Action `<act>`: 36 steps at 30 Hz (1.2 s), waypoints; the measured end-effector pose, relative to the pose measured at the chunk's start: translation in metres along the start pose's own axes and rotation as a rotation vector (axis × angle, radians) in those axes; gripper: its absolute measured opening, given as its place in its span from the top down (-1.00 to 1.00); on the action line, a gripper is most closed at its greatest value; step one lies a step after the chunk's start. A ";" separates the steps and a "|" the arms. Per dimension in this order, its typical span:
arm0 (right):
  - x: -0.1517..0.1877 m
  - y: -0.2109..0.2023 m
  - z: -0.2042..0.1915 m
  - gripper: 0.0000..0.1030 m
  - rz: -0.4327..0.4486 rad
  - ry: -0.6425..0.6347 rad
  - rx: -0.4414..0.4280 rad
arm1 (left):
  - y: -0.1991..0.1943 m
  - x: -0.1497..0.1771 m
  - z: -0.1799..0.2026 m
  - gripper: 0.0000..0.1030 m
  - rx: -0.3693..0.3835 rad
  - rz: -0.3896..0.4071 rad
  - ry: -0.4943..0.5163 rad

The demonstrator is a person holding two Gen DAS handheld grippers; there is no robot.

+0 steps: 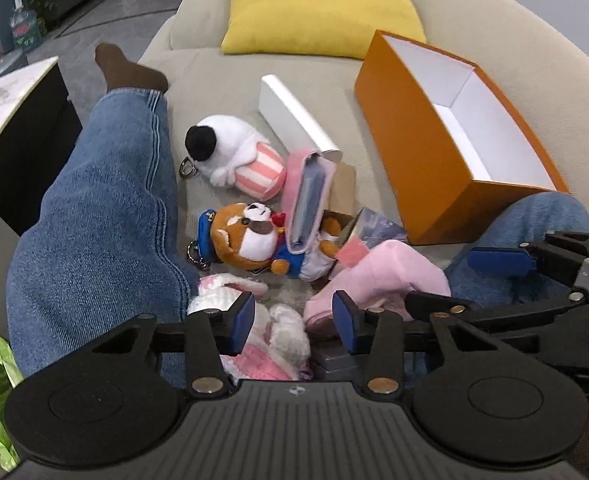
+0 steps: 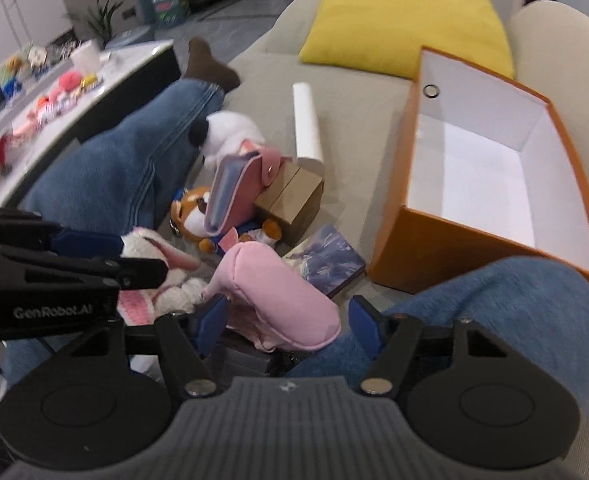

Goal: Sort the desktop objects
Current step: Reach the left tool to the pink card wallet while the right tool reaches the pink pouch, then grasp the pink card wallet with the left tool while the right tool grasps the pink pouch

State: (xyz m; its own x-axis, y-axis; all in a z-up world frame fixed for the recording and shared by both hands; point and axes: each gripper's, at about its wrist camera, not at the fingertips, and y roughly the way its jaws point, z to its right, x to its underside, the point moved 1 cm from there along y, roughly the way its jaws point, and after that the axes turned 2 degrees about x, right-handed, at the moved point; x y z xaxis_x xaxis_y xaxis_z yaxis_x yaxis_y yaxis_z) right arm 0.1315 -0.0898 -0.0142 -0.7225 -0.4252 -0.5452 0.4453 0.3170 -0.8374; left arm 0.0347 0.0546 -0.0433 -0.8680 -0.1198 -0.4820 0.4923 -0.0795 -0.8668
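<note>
The left gripper point(image 1: 292, 324) hangs over a white and pink rabbit toy point(image 1: 282, 332). Its jaws are apart, the toy lies between the blue pads point(image 1: 243, 322), and I cannot tell if they touch it. The right gripper point(image 2: 290, 320) has its jaws wide apart around the near end of a pink pouch point(image 2: 278, 300); the left pad looks very close to the pouch and the right pad is clear of it.

All these things lie on a beige sofa point(image 1: 214, 76) between the two legs of a person in jeans point(image 1: 106, 200). Just behind the pouch is a small book with a blue-grey cover point(image 2: 326, 264). Behind the rabbit lies a brown dog toy point(image 1: 254, 236) with a blue cap. A pink wallet point(image 1: 308, 196) stands tilted over it and leans on a brown box point(image 2: 290, 200). Farther is a white plush point(image 1: 230, 148) with a black ear, and a white tube point(image 1: 294, 116).

To the right stands an open orange box point(image 1: 414, 148) with a white inside. At the back lies a yellow cushion point(image 1: 318, 8).
</note>
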 end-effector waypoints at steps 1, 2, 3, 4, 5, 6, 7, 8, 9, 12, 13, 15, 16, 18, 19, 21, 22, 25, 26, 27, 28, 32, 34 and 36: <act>-0.002 0.006 -0.001 -0.33 -0.012 -0.015 -0.002 | 0.002 -0.002 -0.002 0.05 0.004 -0.007 -0.005; -0.003 0.010 -0.002 -0.33 -0.023 -0.030 -0.008 | 0.005 -0.003 -0.003 0.05 0.007 -0.014 -0.008; -0.004 0.015 -0.004 -0.33 -0.034 -0.045 -0.014 | 0.008 -0.005 -0.005 0.05 0.006 -0.019 -0.009; -0.006 0.021 -0.005 -0.21 -0.047 -0.058 -0.021 | 0.011 -0.007 -0.005 0.05 0.005 -0.025 -0.010; -0.008 0.025 -0.005 -0.09 -0.057 -0.066 -0.032 | 0.014 -0.009 -0.006 0.05 0.004 -0.030 -0.011; -0.010 0.029 -0.005 0.05 -0.061 -0.068 -0.026 | 0.017 -0.011 -0.008 0.05 0.005 -0.035 -0.013; -0.013 0.031 -0.006 0.43 -0.057 -0.079 0.001 | 0.019 -0.013 -0.009 0.05 0.004 -0.039 -0.015; -0.015 0.032 -0.006 0.52 -0.050 -0.095 0.022 | 0.020 -0.014 -0.009 0.05 0.003 -0.040 -0.017; -0.018 0.032 -0.004 0.60 -0.047 -0.100 0.027 | 0.021 -0.017 -0.010 0.05 0.001 -0.040 -0.018; -0.027 0.029 0.002 0.71 -0.035 -0.111 -0.005 | 0.025 -0.024 -0.012 0.05 -0.006 -0.039 -0.012; -0.031 0.027 0.003 0.73 -0.023 -0.122 -0.003 | 0.026 -0.027 -0.012 0.05 -0.008 -0.037 -0.006; -0.041 0.021 0.004 0.75 0.012 -0.143 0.000 | 0.026 -0.031 -0.012 0.05 -0.008 -0.027 0.002; -0.046 0.017 0.007 0.74 0.030 -0.147 0.001 | 0.026 -0.033 -0.012 0.05 -0.007 -0.022 0.004; -0.059 0.013 0.010 0.75 0.065 -0.159 0.015 | 0.026 -0.038 -0.013 0.05 -0.008 -0.012 0.009; -0.065 0.012 0.012 0.75 0.079 -0.166 0.025 | 0.025 -0.041 -0.012 0.05 -0.008 -0.006 0.013; -0.078 0.014 0.016 0.75 0.097 -0.175 0.038 | 0.026 -0.045 -0.011 0.05 -0.008 0.003 0.020; -0.083 0.016 0.017 0.75 0.104 -0.177 0.043 | 0.027 -0.047 -0.011 0.05 -0.010 0.004 0.022; -0.100 0.027 0.020 0.75 0.118 -0.183 0.059 | 0.034 -0.052 -0.011 0.05 -0.008 -0.006 0.026; -0.106 0.032 0.022 0.76 0.121 -0.179 0.059 | 0.036 -0.054 -0.011 0.05 -0.006 -0.010 0.027; -0.112 0.038 0.022 0.76 0.120 -0.177 0.060 | 0.039 -0.055 -0.011 0.05 -0.005 -0.013 0.028; -0.118 0.044 0.024 0.76 0.115 -0.172 0.060 | 0.041 -0.057 -0.011 0.04 -0.004 -0.015 0.028; -0.127 0.071 0.028 0.76 0.067 -0.164 0.072 | 0.052 -0.063 -0.015 0.04 -0.007 -0.030 0.019; -0.125 0.081 0.031 0.69 0.050 -0.161 0.082 | 0.057 -0.065 -0.018 0.04 -0.007 -0.041 0.015; -0.123 0.083 0.033 0.64 0.047 -0.154 0.082 | 0.059 -0.067 -0.020 0.04 -0.008 -0.046 0.015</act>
State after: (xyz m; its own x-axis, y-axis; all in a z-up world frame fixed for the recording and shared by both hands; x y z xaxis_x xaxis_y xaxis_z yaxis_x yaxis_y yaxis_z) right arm 0.2744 -0.0388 -0.0182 -0.6127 -0.5384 -0.5786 0.5232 0.2724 -0.8075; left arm 0.1203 0.0775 -0.0649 -0.8907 -0.1015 -0.4431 0.4511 -0.0770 -0.8892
